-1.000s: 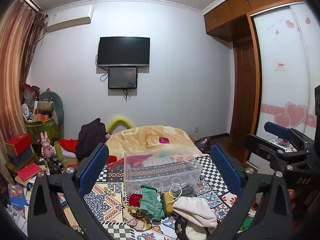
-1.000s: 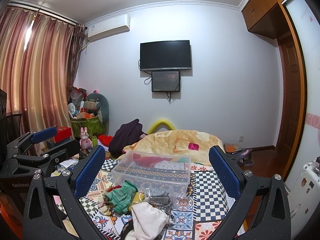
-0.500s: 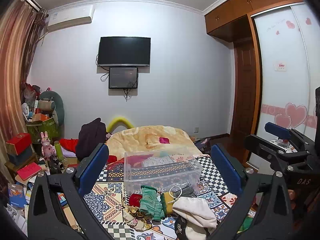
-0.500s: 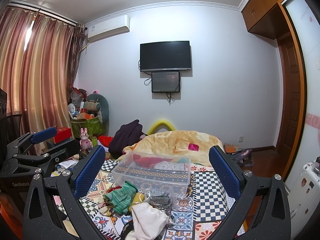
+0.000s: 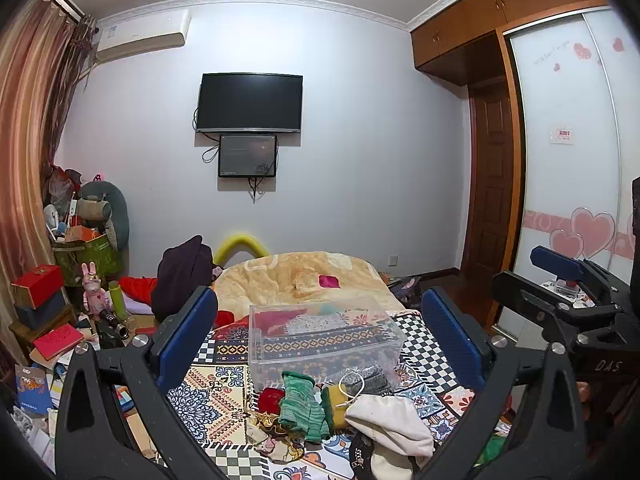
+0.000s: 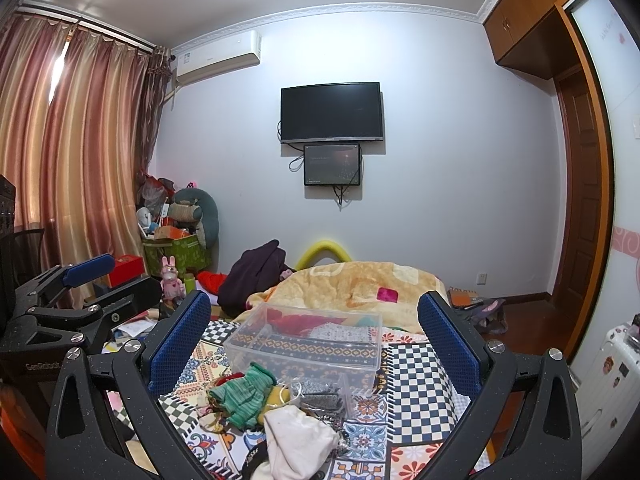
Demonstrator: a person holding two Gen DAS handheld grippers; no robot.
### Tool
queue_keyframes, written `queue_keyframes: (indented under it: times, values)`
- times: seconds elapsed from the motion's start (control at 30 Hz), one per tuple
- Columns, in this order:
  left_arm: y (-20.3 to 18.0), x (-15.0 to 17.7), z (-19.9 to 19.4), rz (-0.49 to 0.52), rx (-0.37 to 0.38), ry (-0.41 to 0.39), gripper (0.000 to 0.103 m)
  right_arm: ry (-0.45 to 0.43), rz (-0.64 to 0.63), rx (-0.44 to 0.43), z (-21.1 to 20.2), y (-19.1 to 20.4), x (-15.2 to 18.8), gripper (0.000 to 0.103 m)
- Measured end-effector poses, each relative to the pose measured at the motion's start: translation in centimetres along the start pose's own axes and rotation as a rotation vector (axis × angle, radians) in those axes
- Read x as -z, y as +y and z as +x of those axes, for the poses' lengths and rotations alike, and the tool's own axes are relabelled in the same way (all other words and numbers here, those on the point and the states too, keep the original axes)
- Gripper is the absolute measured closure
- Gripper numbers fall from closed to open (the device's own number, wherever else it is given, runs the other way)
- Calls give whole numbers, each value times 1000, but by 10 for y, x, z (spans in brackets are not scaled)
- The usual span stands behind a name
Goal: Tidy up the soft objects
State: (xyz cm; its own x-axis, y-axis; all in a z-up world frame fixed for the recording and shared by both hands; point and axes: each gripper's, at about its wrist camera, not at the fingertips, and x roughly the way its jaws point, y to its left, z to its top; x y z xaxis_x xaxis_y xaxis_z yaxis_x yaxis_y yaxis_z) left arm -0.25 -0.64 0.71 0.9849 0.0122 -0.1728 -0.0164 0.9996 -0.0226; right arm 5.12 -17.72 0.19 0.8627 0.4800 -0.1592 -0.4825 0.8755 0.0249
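A clear plastic box (image 5: 320,334) (image 6: 306,346) stands on a patterned bedspread (image 5: 208,394) (image 6: 416,392). In front of it lies a heap of soft things: a green knitted piece (image 5: 300,406) (image 6: 240,394), a white cloth (image 5: 394,420) (image 6: 296,438), a yellow item (image 5: 334,404), a small red piece (image 5: 271,399) and a grey knit (image 5: 366,378) (image 6: 320,396). My left gripper (image 5: 318,330) is open and held above the heap, nothing between its blue pads. My right gripper (image 6: 314,332) is open too, held above the heap with nothing in it.
A rumpled yellow blanket (image 5: 304,280) and a dark garment (image 5: 182,276) lie beyond the box. Boxes, toys and a green bin (image 5: 86,258) crowd the floor at left. A wardrobe with sliding doors (image 5: 572,160) stands at right. A TV (image 5: 250,102) hangs on the far wall.
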Motion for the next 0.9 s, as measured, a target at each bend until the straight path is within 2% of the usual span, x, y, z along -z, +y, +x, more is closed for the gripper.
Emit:
queue_keyframes:
  times: [0.37,0.47,0.63,0.77,0.9]
  values:
    - [1,10,11,-3,7,30,0,33,-3,5,9,-1,6,0]
    - [5,22,26,-7,23,86,0,80,-11,9,21,-4,17,0]
    - [17,57,58,-28,15,231,0,215,8,16,51,-16,47,0]
    - [29,97,84,-61,12,377,0,346,61,-6,74,-29,78,0]
    - [32,125,102,-61,-2,464,0,432,83,-12,84,-33,99,0]
